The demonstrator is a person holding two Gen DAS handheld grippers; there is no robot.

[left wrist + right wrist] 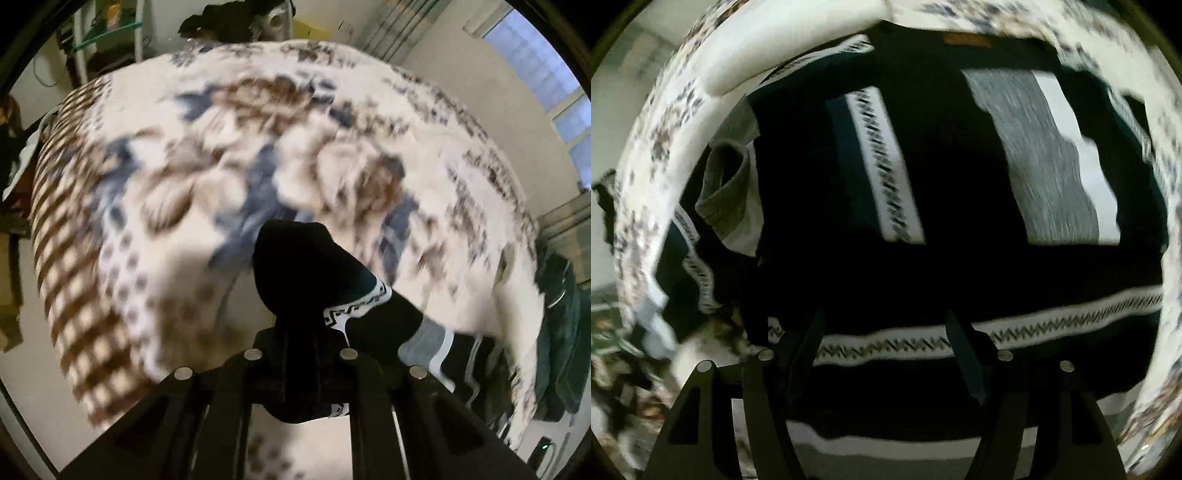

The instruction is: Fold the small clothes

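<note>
A small dark sweater with white zigzag bands and a grey stripe lies on a floral bedspread. In the left wrist view my left gripper (301, 332) is shut on a bunched dark part of the sweater (314, 266), which trails off to the lower right. In the right wrist view the sweater (942, 184) fills the frame, spread out with a sleeve folded across it. My right gripper (886, 332) hovers low over its lower zigzag band (1052, 321), fingers (964, 350) apart and holding nothing.
The white, brown and blue floral bedspread (184, 166) covers the bed. A dark green cloth (557, 332) hangs at the bed's right edge. A window (546, 66) and shelves (110, 37) stand beyond. A grey-green cuff (724, 184) lies at the sweater's left.
</note>
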